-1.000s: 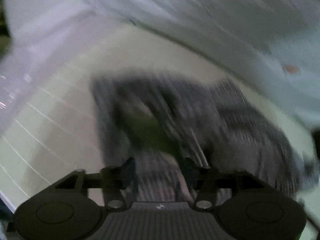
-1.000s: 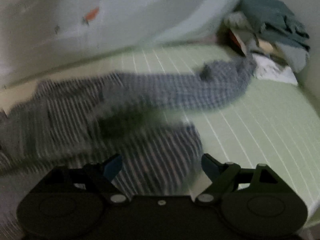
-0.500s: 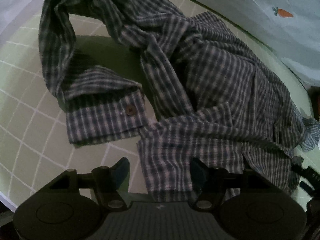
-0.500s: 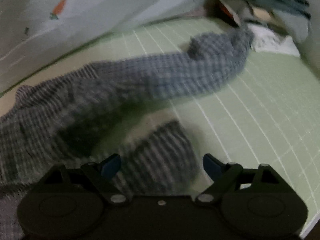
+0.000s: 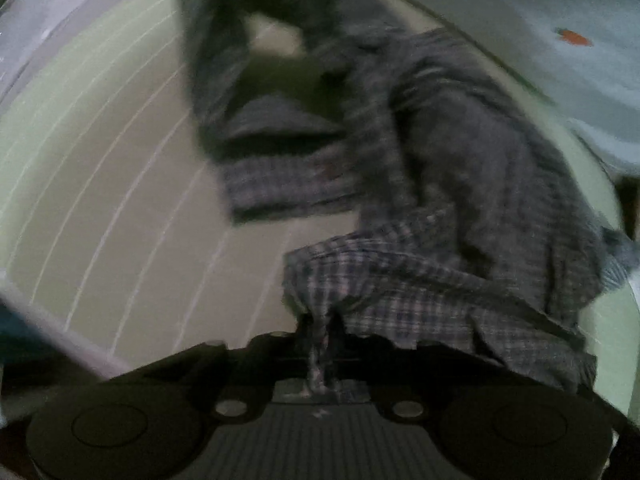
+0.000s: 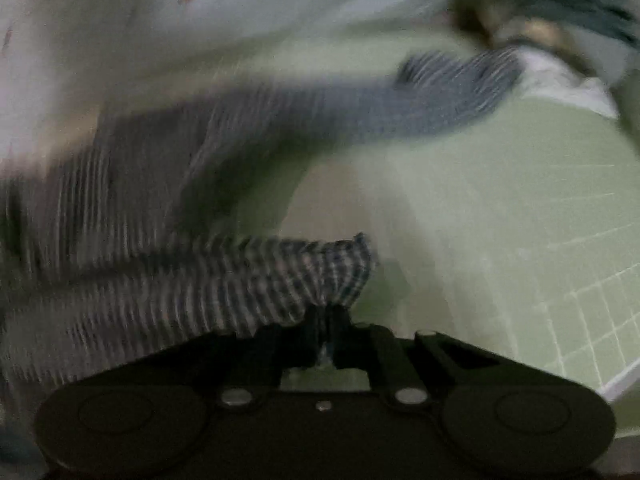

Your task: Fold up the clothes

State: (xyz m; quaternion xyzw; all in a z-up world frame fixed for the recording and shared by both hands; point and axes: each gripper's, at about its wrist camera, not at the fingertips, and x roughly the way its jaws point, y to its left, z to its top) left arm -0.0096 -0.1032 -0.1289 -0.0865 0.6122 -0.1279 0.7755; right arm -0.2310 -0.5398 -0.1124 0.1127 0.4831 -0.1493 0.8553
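At bottom centre of both frames, I log my left hand-held gripper (image 5: 320, 354) and right hand-held gripper (image 6: 324, 334), jaws just closed, each pinching the plaid shirt's (image 5: 460, 184) hem over the green gridded mat (image 6: 520, 208).

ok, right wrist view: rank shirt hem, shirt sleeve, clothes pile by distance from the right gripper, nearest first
1. shirt hem: pinched in the right gripper, bottom centre.
2. shirt sleeve: stretched across the green mat, upper right of centre.
3. clothes pile: top right corner, just past the sleeve's end.
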